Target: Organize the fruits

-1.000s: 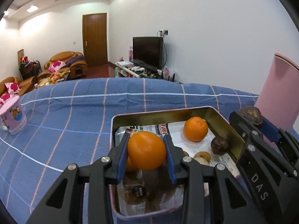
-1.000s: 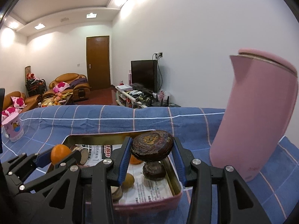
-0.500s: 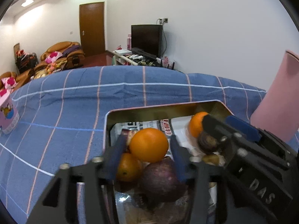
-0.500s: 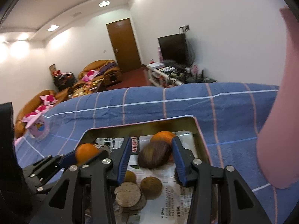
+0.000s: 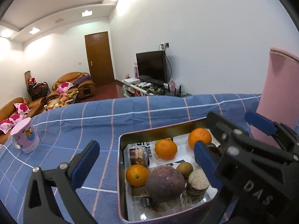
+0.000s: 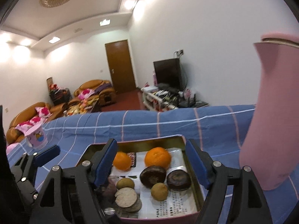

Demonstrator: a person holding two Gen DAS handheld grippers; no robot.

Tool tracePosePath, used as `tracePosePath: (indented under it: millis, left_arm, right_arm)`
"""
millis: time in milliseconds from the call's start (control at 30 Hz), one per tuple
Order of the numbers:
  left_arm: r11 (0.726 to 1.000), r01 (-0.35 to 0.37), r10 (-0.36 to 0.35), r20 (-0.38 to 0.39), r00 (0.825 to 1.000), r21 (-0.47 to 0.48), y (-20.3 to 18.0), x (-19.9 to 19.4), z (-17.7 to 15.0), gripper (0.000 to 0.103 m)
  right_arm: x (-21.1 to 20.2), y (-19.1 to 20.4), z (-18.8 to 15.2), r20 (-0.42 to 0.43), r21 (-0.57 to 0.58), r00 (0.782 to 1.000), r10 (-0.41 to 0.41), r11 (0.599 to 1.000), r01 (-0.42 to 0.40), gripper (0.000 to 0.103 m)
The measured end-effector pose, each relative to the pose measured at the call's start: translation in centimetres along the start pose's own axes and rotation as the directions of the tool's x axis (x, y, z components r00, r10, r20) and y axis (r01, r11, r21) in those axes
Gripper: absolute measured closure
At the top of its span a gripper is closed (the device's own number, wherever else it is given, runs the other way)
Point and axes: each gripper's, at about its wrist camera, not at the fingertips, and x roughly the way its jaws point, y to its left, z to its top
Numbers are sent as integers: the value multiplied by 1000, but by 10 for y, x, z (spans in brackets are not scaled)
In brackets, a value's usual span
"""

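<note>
Currently both units are hovering over the tin tray (image 5: 120,168) sitting on the blue checked tablecloth (image 5: 93,123). Left hand-held gripper (image 5: 145,160) is standing spread wide, holding nothing; its left finger is hanging outside the tray's left wall, its right finger over the tray interior. Right hand-held gripper (image 6: 151,160) is also standing spread and empty, fingers straddling the tray's far half.

Fruit is all lying inside the tray on printed paper: three oranges, one at the far right (image 5: 199,138), one mid (image 5: 166,149), one near the left wall (image 5: 137,175). A purple passion fruit (image 5: 165,184) is sitting just ahead of the left unit, touching the near orange. Two dark brown round fruits (image 6: 153,173) are lying side by side below the right unit, with two small tan-green fruits (image 6: 159,191) and a stack of round crackers (image 6: 126,196) nearby.

Pink kettle (image 6: 276,121) is standing right of the tray; pink mug (image 5: 25,138) is sitting well off to the left.
</note>
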Motion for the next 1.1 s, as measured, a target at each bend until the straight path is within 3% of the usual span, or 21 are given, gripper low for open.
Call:
tracePosePath:
  millis: [367,1100]
  left_arm:
    - [1000,-10,11,47,999,-20,7,-19,-7,0]
    - [998,-24,31,121,992,-56,17,-49,-20,0]
  right_arm:
    - [-28,4,-5,86,-31,993,-87,996,90,26]
    - [-73,8,-14,173,-33,976,-132,990,140,22]
